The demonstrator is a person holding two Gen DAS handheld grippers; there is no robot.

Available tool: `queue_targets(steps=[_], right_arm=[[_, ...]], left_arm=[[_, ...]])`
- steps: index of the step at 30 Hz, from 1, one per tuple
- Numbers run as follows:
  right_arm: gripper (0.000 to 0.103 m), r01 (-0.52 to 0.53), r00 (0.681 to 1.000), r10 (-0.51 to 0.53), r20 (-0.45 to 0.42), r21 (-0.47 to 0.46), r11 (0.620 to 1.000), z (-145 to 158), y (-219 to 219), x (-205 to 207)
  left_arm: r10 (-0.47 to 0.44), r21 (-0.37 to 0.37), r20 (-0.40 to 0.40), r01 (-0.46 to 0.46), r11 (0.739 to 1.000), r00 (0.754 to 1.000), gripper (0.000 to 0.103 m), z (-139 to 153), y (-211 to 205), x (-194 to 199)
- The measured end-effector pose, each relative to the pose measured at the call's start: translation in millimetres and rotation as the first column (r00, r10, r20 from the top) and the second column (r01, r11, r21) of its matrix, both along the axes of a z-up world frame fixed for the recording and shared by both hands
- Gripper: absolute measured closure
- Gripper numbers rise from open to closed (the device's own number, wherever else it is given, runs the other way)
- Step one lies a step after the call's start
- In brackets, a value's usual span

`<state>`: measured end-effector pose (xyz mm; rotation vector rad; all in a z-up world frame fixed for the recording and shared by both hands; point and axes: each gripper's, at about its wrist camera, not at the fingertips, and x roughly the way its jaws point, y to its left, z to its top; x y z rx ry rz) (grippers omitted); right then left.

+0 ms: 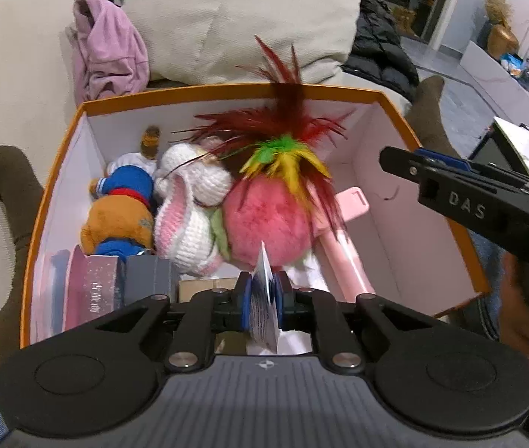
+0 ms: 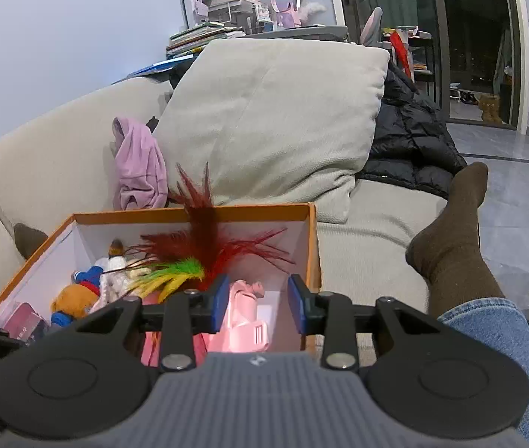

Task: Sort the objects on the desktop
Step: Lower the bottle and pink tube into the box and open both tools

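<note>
Left gripper (image 1: 262,295) jaws clenched on white card tag (image 1: 264,298) of pink feathered plush ball (image 1: 268,220), over orange box (image 1: 227,93). Right gripper (image 2: 257,304) jaws released, above pink plastic piece (image 2: 243,321). Knitted bunny (image 1: 189,205), bear plush (image 1: 118,220) beyond, inside box.

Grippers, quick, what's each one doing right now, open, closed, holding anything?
Left gripper: closed on a paper tag.
Right gripper: open, holding nothing, above the pink thing.

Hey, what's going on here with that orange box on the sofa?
A person sitting on the sofa is sorting toys into the orange box with two handheld grippers. The left gripper is shut on a small paper tag over the box, next to a pink feathered plush. The right gripper stands open above a pink plastic item.
</note>
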<state>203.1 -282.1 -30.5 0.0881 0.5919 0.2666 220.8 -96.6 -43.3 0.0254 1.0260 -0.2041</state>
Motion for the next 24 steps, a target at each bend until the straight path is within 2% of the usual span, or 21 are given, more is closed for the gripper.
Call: queue_targets(steps=[4, 6, 10, 13, 14, 19, 22, 24], right_arm=[[0.06, -0.021, 1.0, 0.021, -0.016, -0.019, 1.0, -2, 5, 0], [0.059, -0.02, 1.0, 0.019, -0.021, -0.038, 0.999, -2, 8, -1], [0.055, -0.01, 1.0, 0.008, -0.029, -0.055, 0.998, 3, 11, -4], [0.052, -0.007, 1.0, 0.005, -0.027, -0.064, 0.998, 9, 13, -9], [0.05, -0.01, 1.0, 0.008, -0.025, -0.071, 0.997, 11, 15, -11], [0.046, -0.036, 0.999, 0.033, -0.034, -0.099, 0.994, 20, 25, -29], [0.043, -0.051, 0.998, 0.048, -0.031, -0.098, 0.994, 28, 31, -43], [0.042, -0.055, 0.998, 0.052, -0.03, -0.101, 0.993, 33, 36, -50]], left_arm=[[0.0, -0.015, 0.003, 0.0, 1.0, 1.0, 0.086, 2, 3, -3], [0.002, -0.024, 0.019, -0.002, 1.0, 1.0, 0.078, 5, 5, -6], [0.013, -0.064, 0.064, -0.009, 0.998, 0.998, 0.07, 18, 11, -15], [0.019, -0.092, 0.125, -0.007, 0.996, 0.992, 0.058, 34, 16, -27], [0.023, -0.103, 0.151, -0.007, 0.995, 0.988, 0.048, 40, 19, -32], [0.055, -0.142, 0.281, -0.015, 0.99, 0.958, 0.044, 65, 30, -56], [0.094, -0.138, 0.349, -0.048, 0.989, 0.933, 0.028, 71, 36, -65], [0.145, -0.125, 0.383, -0.104, 0.987, 0.912, 0.023, 71, 40, -68]])
